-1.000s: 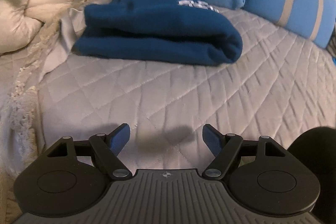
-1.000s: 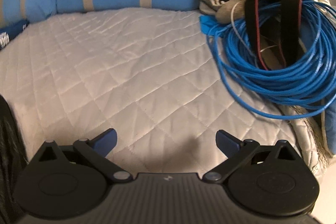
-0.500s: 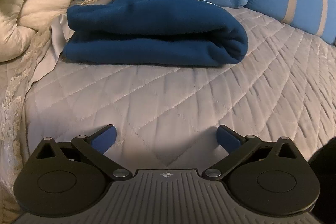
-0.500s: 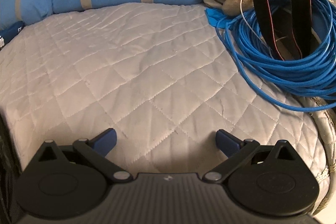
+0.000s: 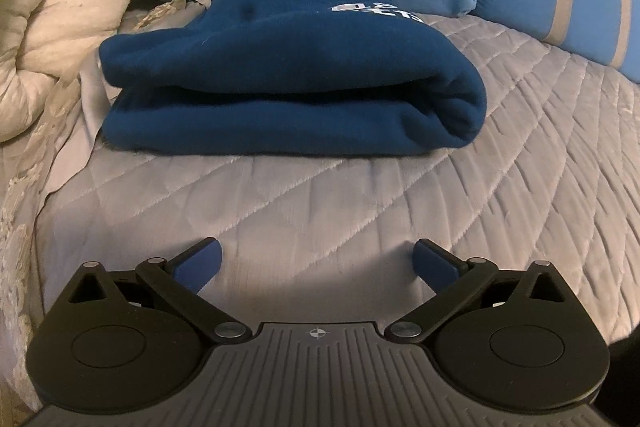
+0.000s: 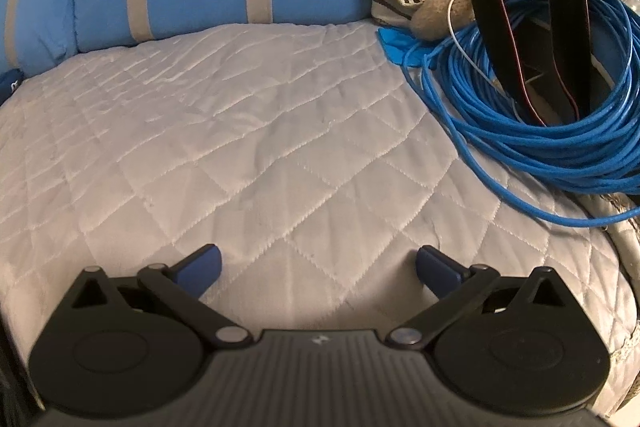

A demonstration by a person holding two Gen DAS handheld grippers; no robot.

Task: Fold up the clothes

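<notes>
While both hover low over the quilted bed (image 5: 520,147), the left gripper (image 5: 318,263) and right gripper (image 6: 319,265) gape wide, empty; the folded navy garment (image 5: 288,75) lies ahead of the left.

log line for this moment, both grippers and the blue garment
left gripper: open, empty | right gripper: open, empty | navy garment: folded on quilt, untouched
</notes>
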